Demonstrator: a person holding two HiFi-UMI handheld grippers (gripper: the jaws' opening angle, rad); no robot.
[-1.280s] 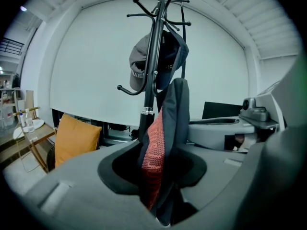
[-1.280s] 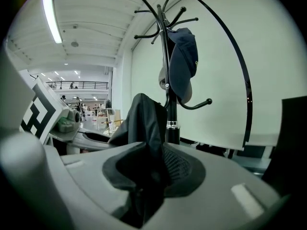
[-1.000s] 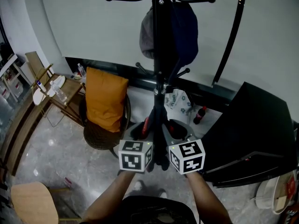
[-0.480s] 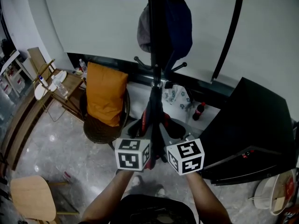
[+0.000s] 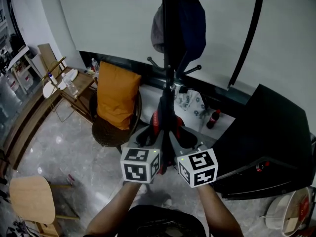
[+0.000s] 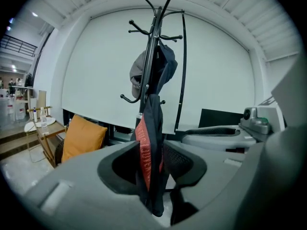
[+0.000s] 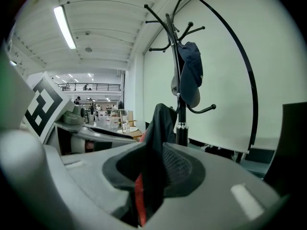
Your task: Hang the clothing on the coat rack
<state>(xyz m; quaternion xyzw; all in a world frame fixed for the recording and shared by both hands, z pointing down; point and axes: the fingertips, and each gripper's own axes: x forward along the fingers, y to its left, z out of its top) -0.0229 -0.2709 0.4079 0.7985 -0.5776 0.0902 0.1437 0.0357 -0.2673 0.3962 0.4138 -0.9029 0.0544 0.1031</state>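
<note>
A black garment with a red band [image 5: 165, 125] is held up in front of the black coat rack [image 5: 170, 43]. My left gripper [image 5: 154, 141] is shut on the garment [image 6: 149, 143]; the red band shows between its jaws. My right gripper [image 5: 174, 143] is shut on the same garment [image 7: 154, 147], close beside the left. Both sit below the rack's lower hooks [image 5: 195, 69]. A dark blue cap over a grey one [image 5: 190, 23] hangs on the rack [image 6: 152, 51] near its top. The rack's pole [image 7: 180, 95] stands just behind the cloth.
A round chair with an orange cushion [image 5: 114, 100] stands left of the rack. A black cabinet [image 5: 261, 137] is at the right, with a curved black pole [image 5: 247, 38] above it. A wooden side table [image 5: 66, 90] and a wooden stool [image 5: 32, 199] are at the left.
The view has shifted a little; the rack and chair sit slightly right of before. Both grippers keep their hold on the garment, close together below the rack.
</note>
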